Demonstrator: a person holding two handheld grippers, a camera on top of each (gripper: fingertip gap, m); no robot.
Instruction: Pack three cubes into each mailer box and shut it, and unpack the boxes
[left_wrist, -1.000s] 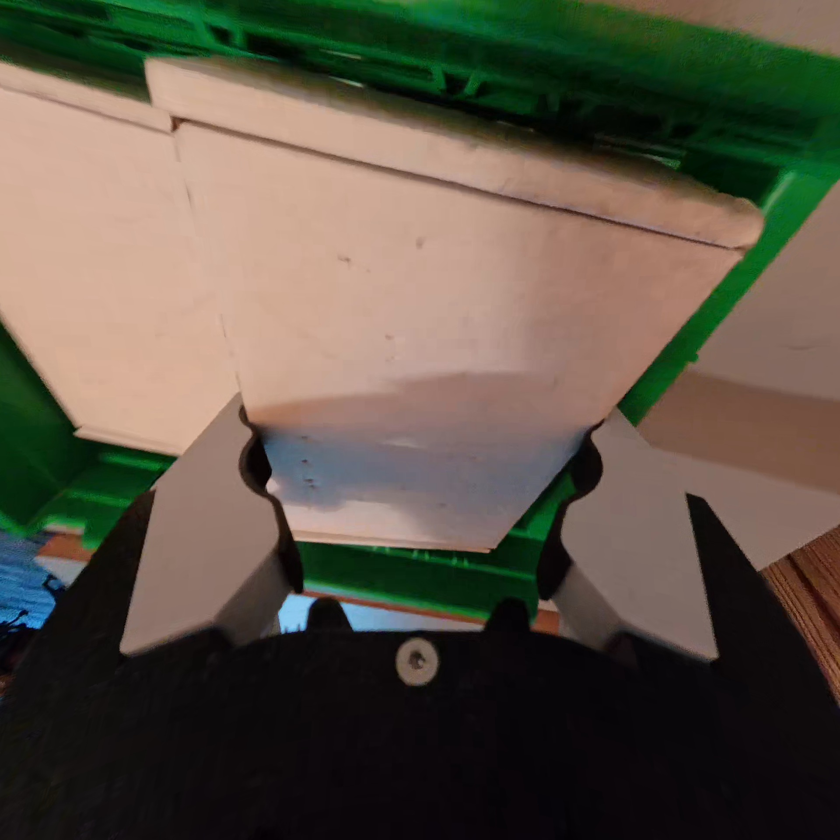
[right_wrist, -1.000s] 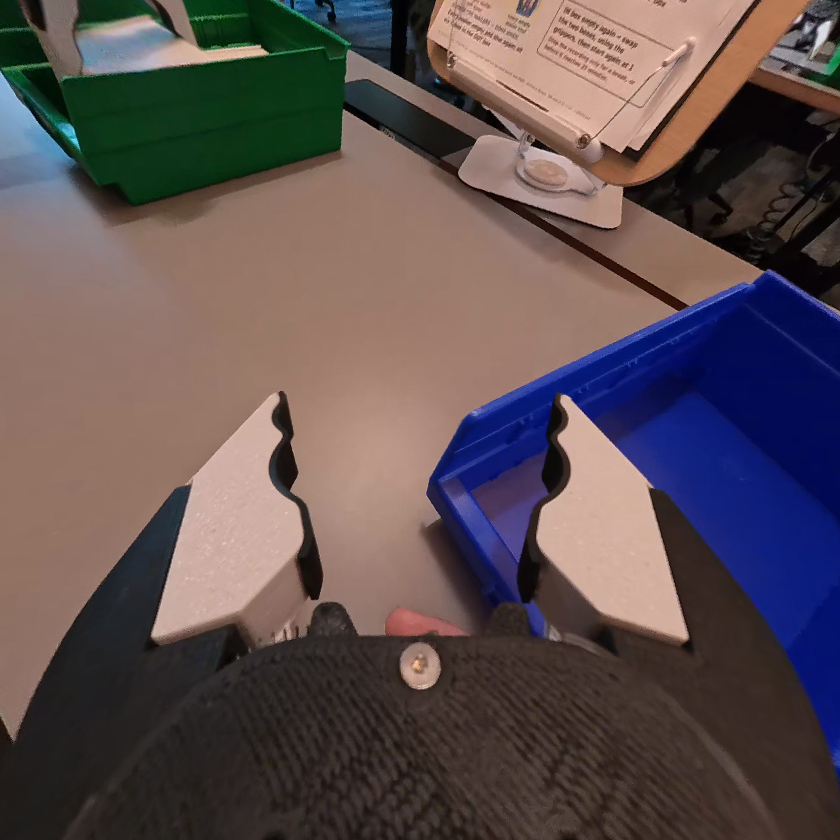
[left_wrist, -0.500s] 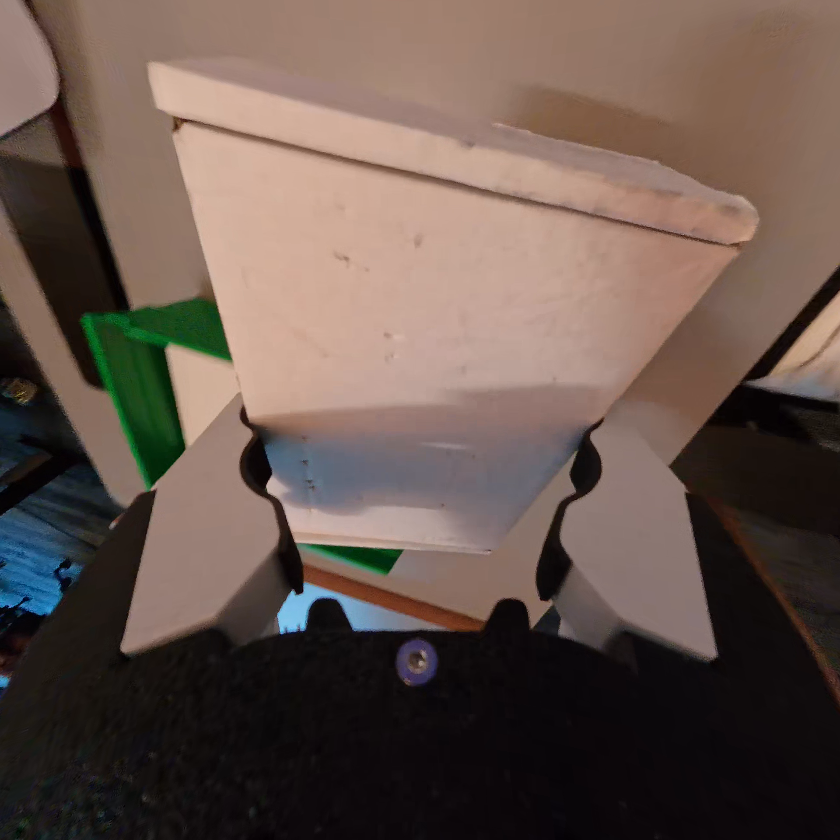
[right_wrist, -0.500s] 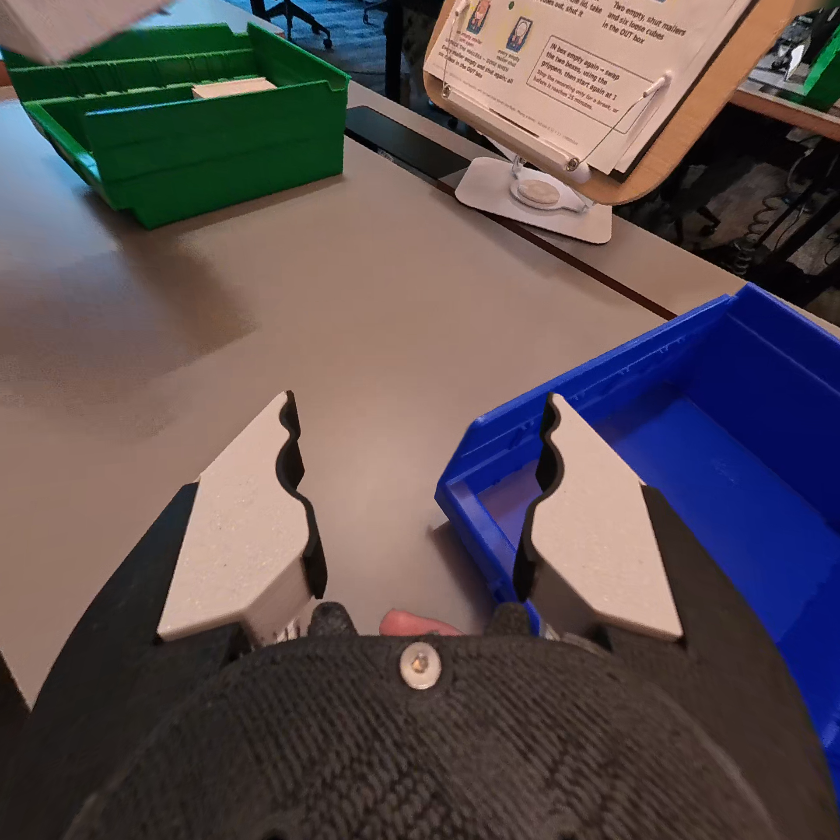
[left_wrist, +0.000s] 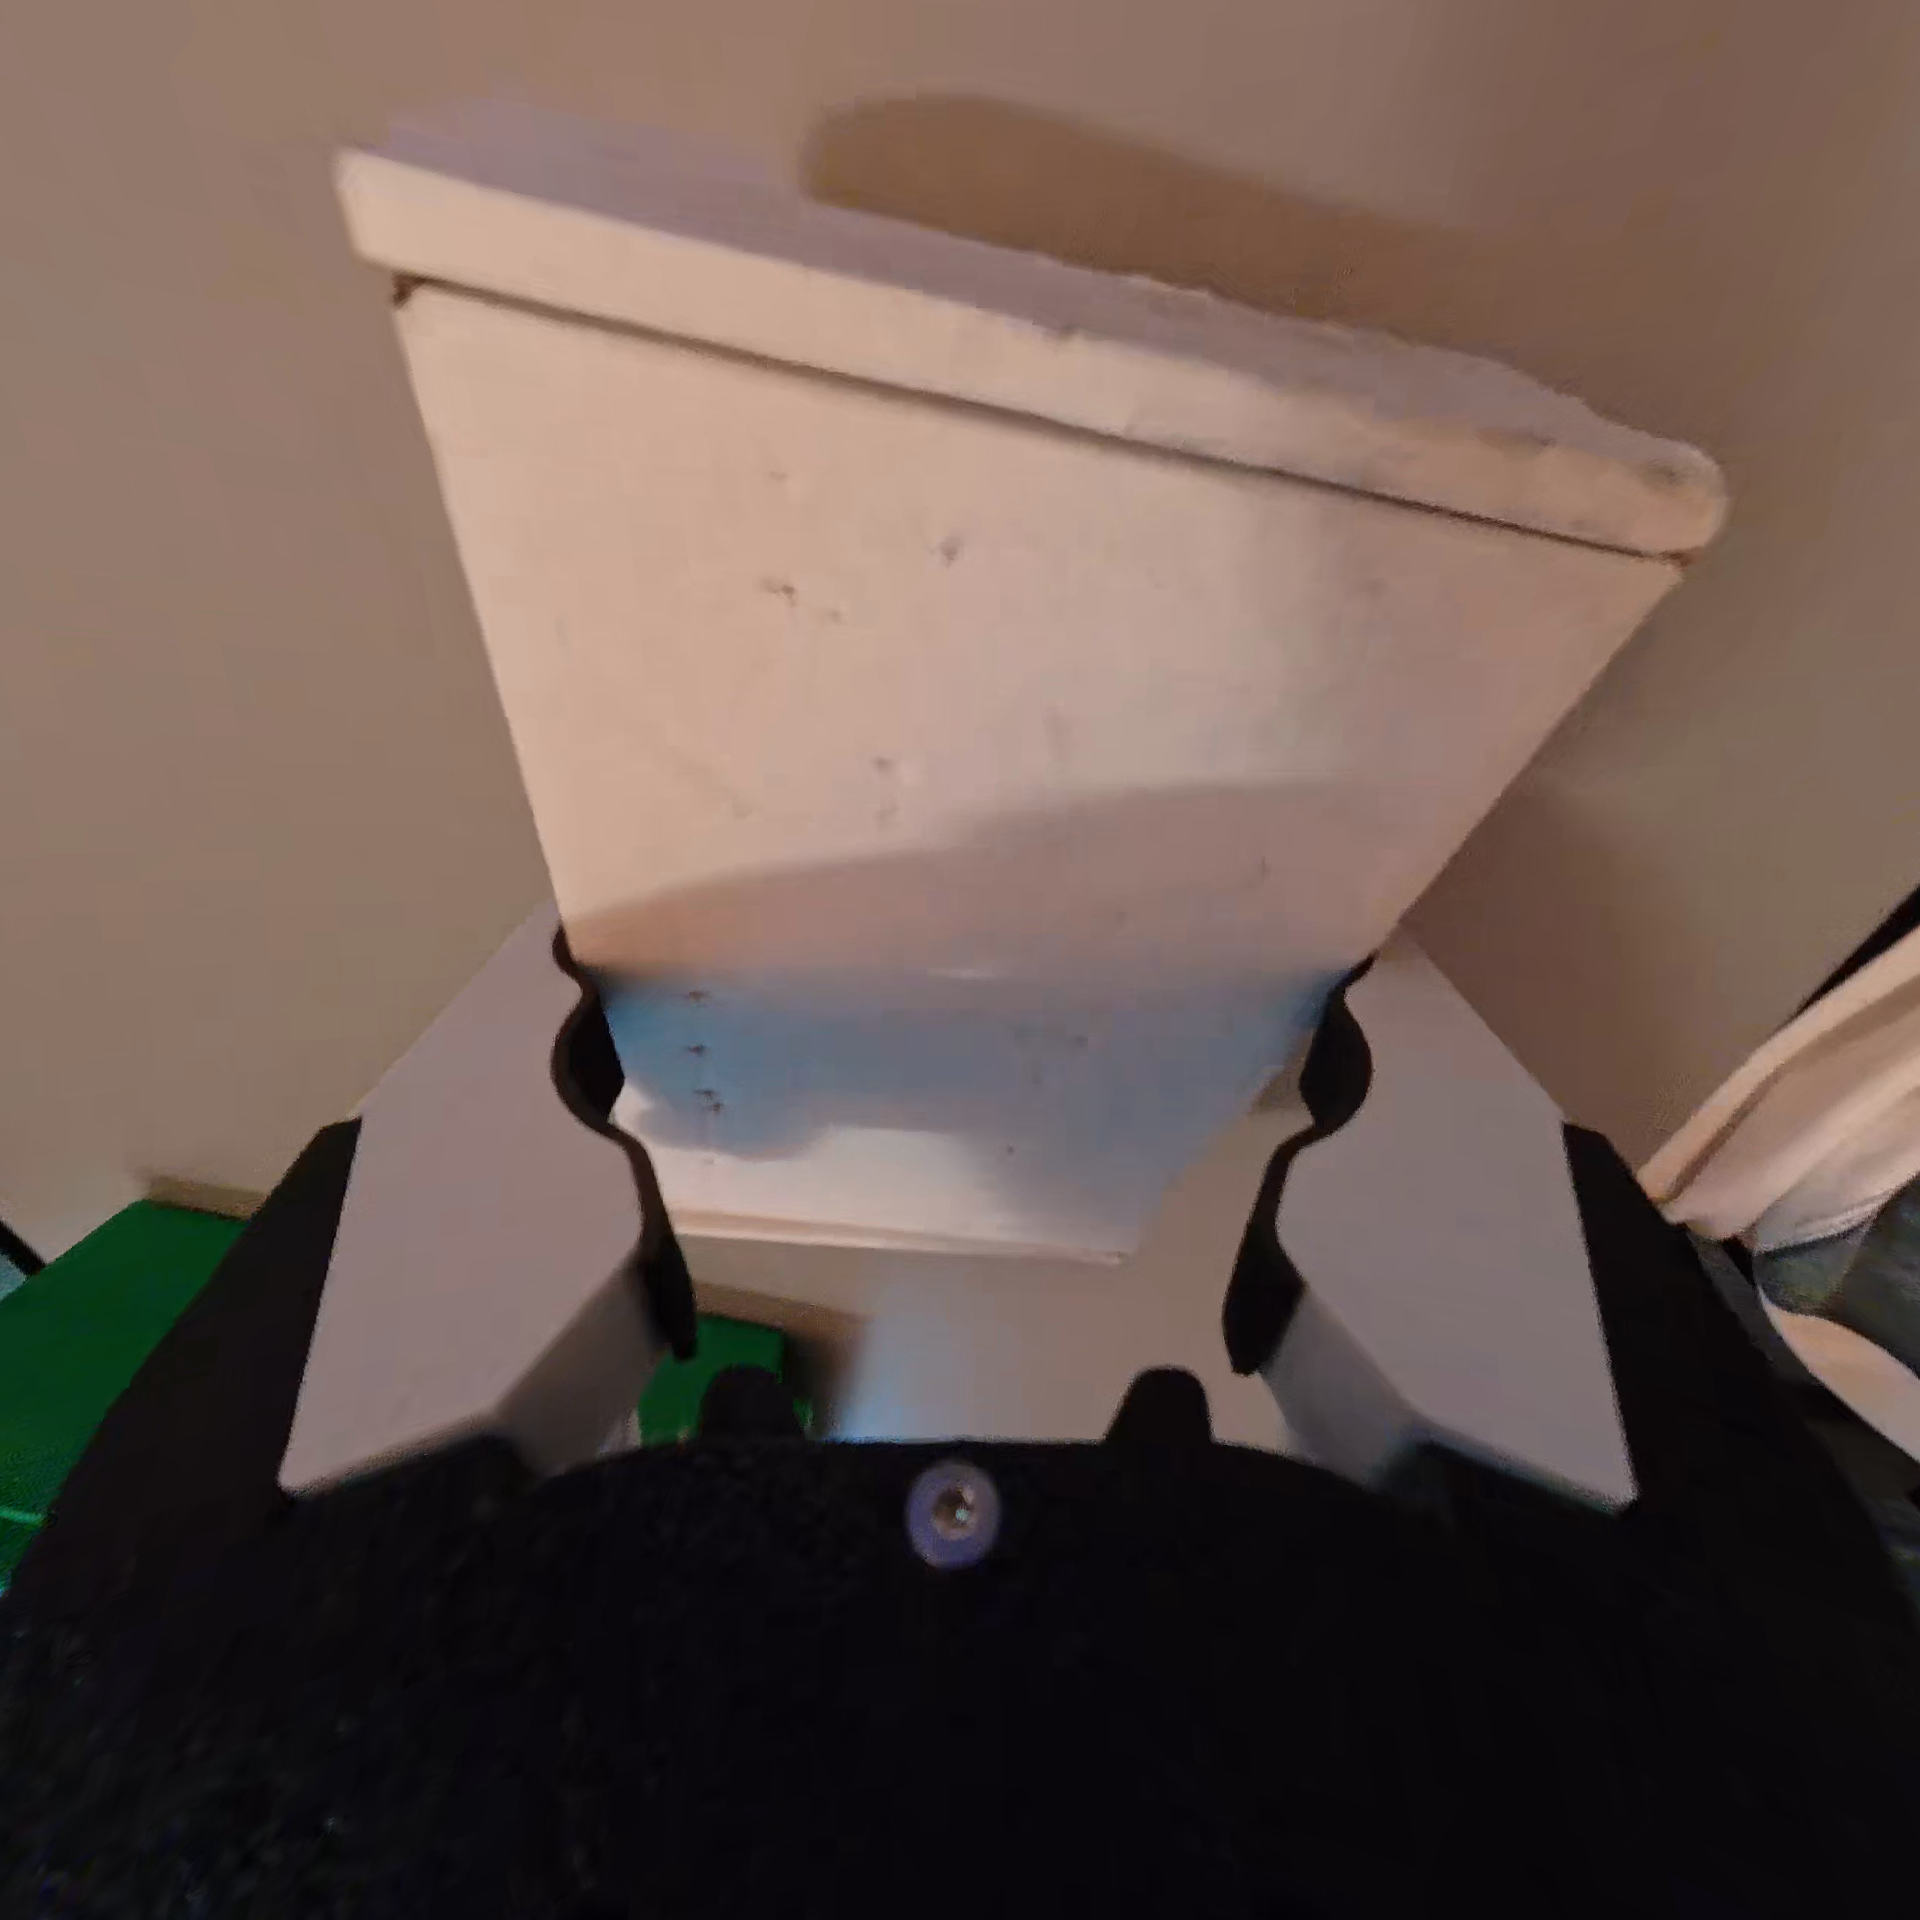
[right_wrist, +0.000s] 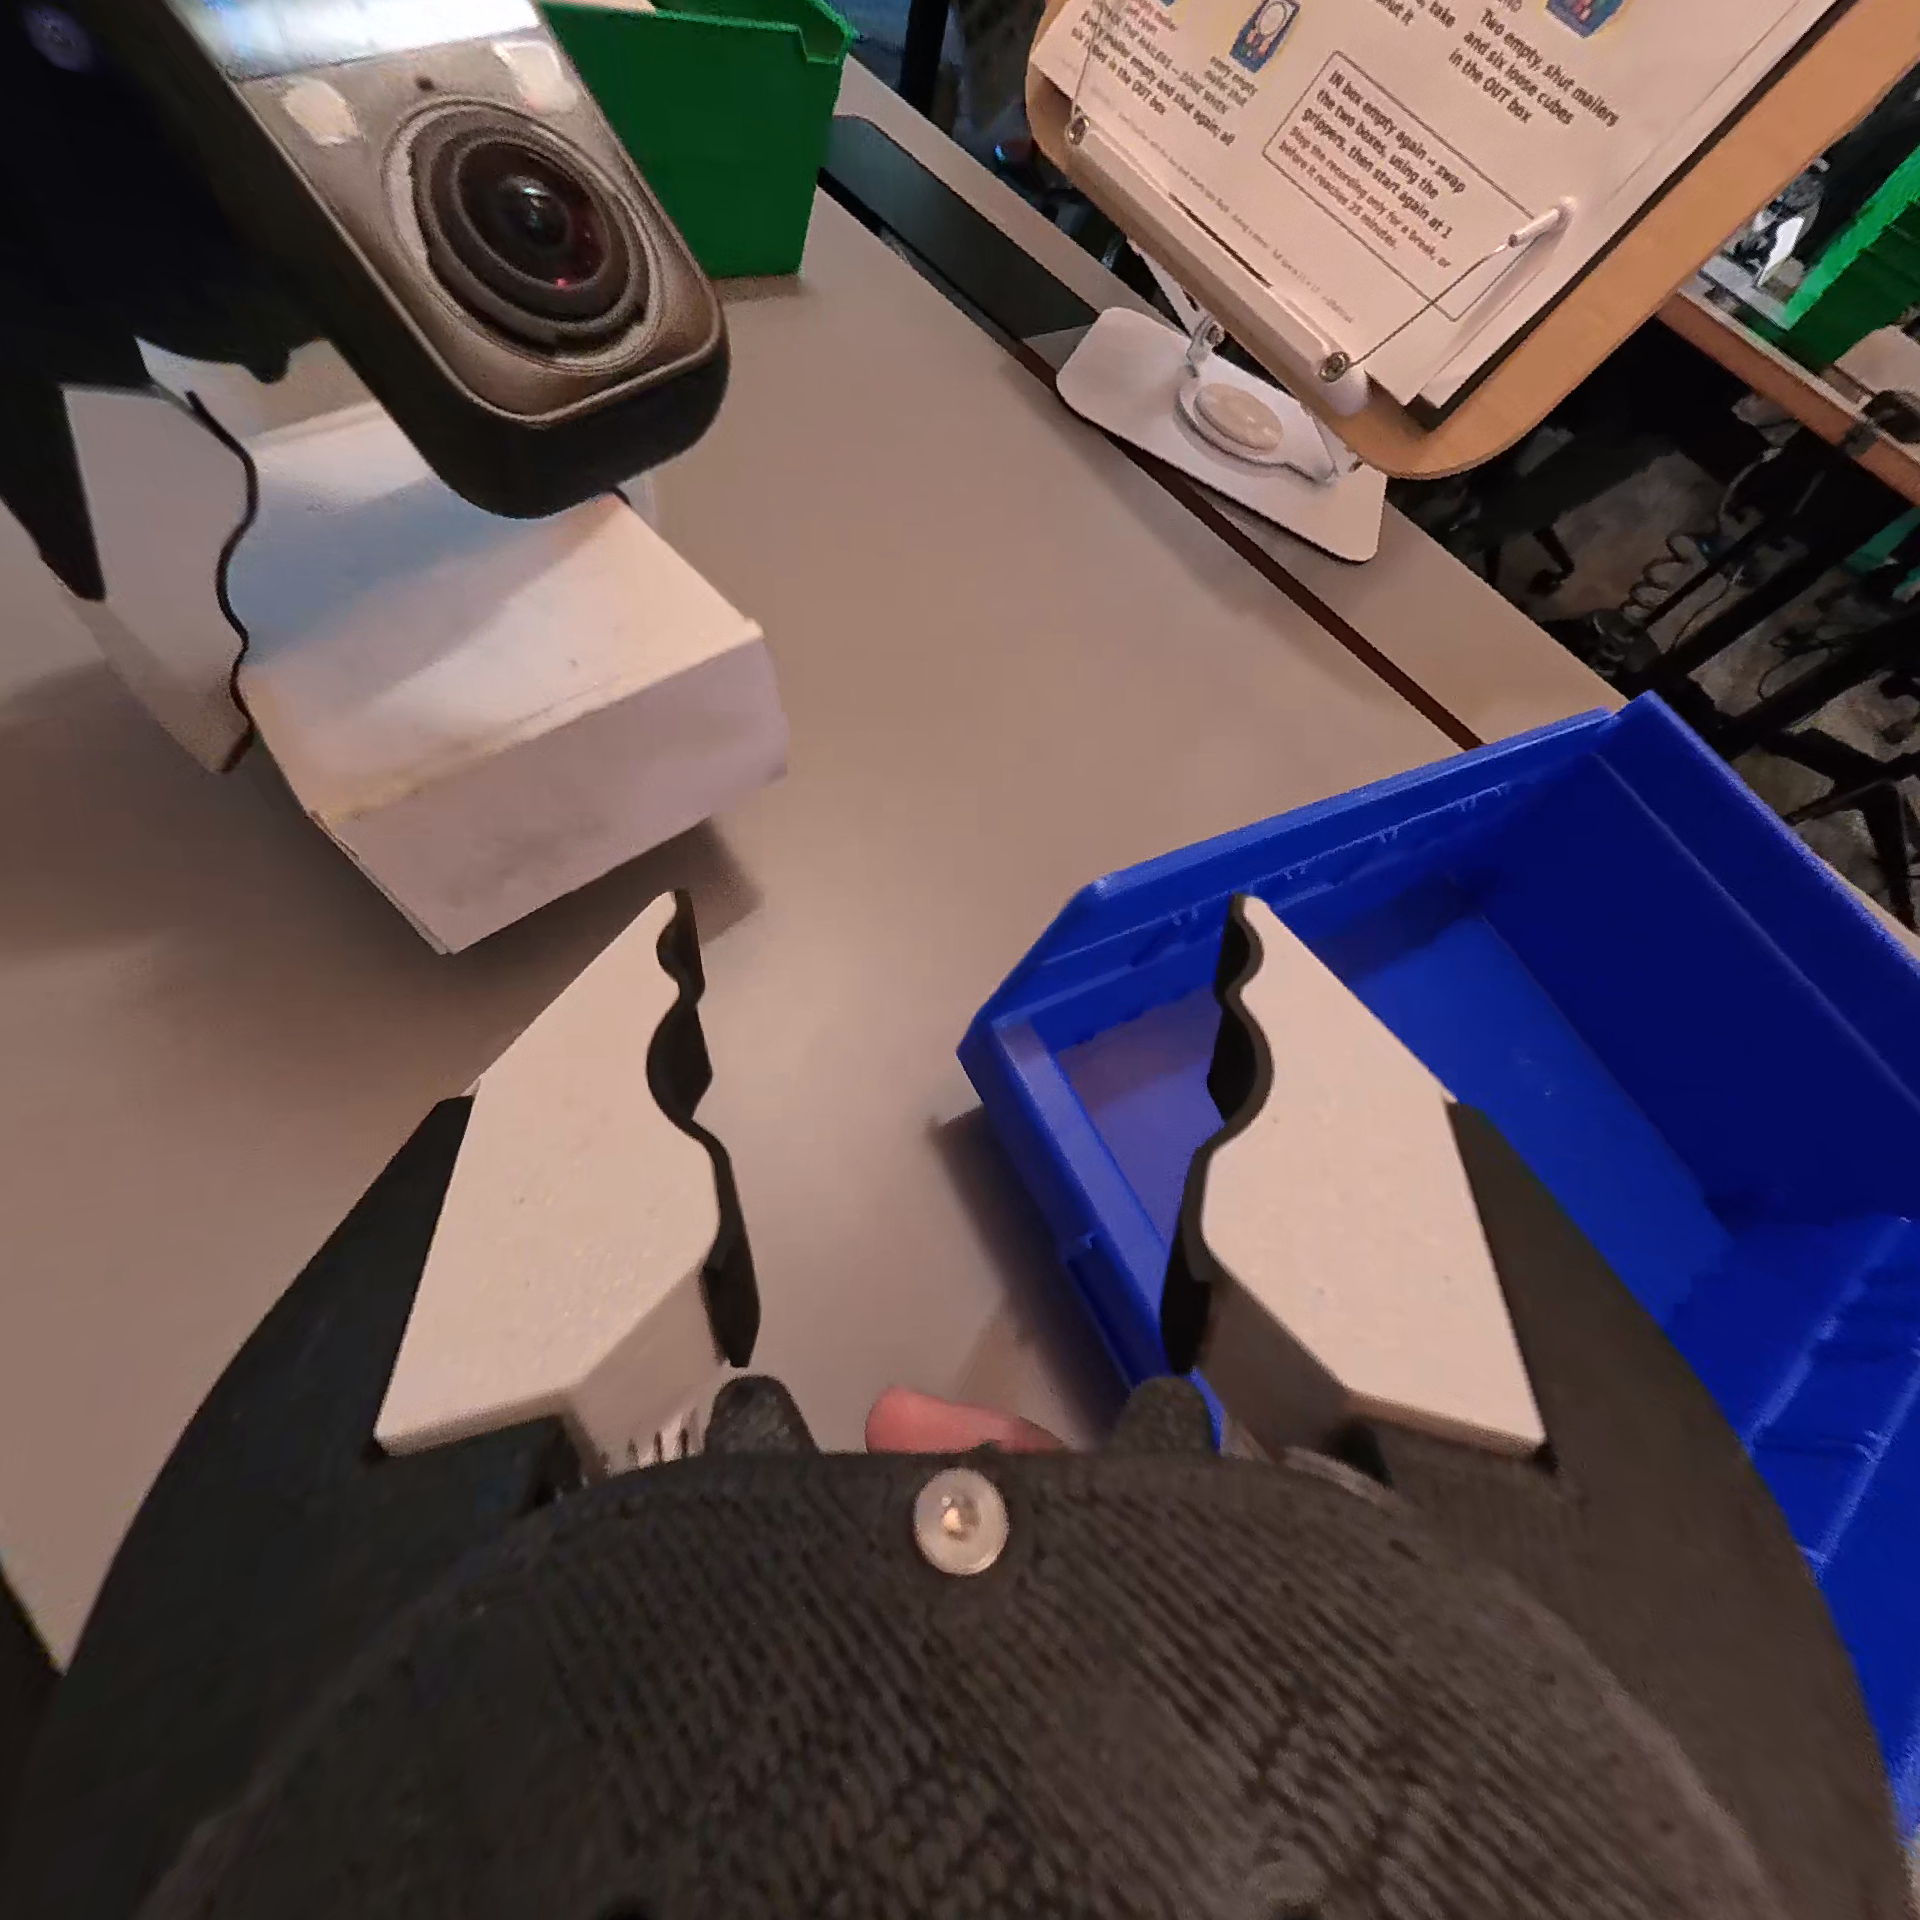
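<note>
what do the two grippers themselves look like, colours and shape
Both match: the left gripper and right gripper each have pale grey wedge fingers with wavy black inner pads, a black textured body and one silver screw at its centre.

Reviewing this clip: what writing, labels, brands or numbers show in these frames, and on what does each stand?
Printed sheet on the wooden stand: blocks of text with small pictures; I do not quote writing.
Mailer box: plain white, no print seen.
Blue bin, green bin, camera: no markings seen.
</note>
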